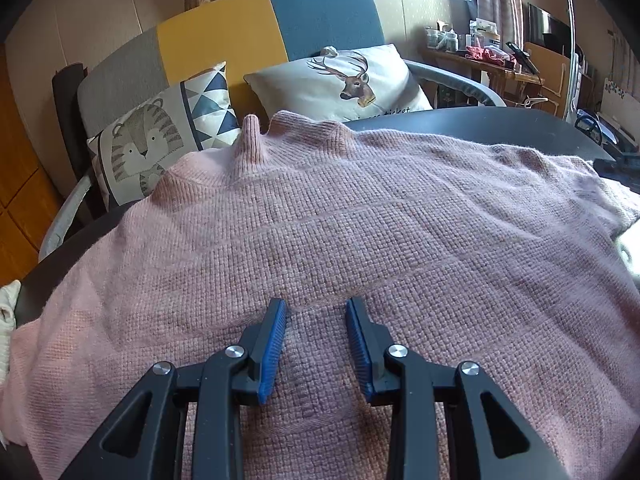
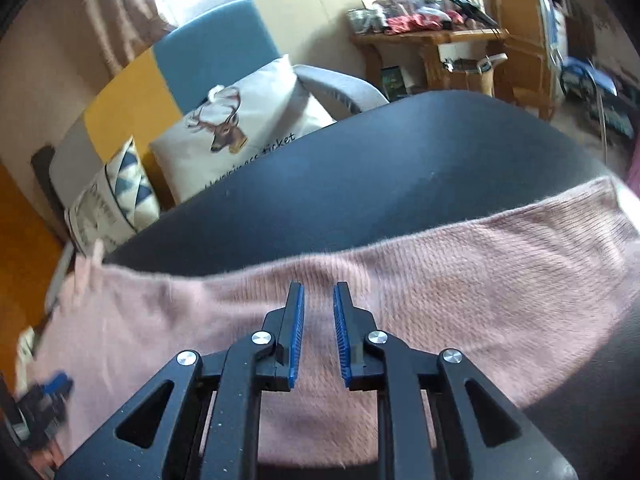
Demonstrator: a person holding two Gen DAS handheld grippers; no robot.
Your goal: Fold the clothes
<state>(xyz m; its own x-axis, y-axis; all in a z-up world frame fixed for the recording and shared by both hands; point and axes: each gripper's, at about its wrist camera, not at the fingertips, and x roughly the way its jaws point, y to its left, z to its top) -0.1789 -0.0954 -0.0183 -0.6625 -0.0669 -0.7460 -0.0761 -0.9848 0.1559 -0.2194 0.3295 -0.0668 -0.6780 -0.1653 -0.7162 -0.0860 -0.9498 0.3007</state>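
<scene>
A pink knitted sweater (image 1: pixel 360 232) lies spread over the dark table (image 1: pixel 500 124), its collar bunched up at the far side. My left gripper (image 1: pixel 316 304) hovers open just over the middle of the knit, nothing between its blue pads (image 1: pixel 274 348). In the right wrist view the same sweater (image 2: pixel 460 280) shows as a band across the dark table (image 2: pixel 380 176). My right gripper (image 2: pixel 319 288) is open above the sweater near its far edge, holding nothing. The left gripper (image 2: pixel 44 400) appears blurred at the lower left edge of that view.
A sofa (image 1: pixel 320 12) with grey, yellow and blue panels stands behind the table, carrying a tiger cushion (image 1: pixel 148 148) and a deer cushion (image 1: pixel 344 80). A cluttered wooden desk (image 1: pixel 488 64) stands at the back right. Bare table top (image 2: pixel 400 160) lies beyond the sweater.
</scene>
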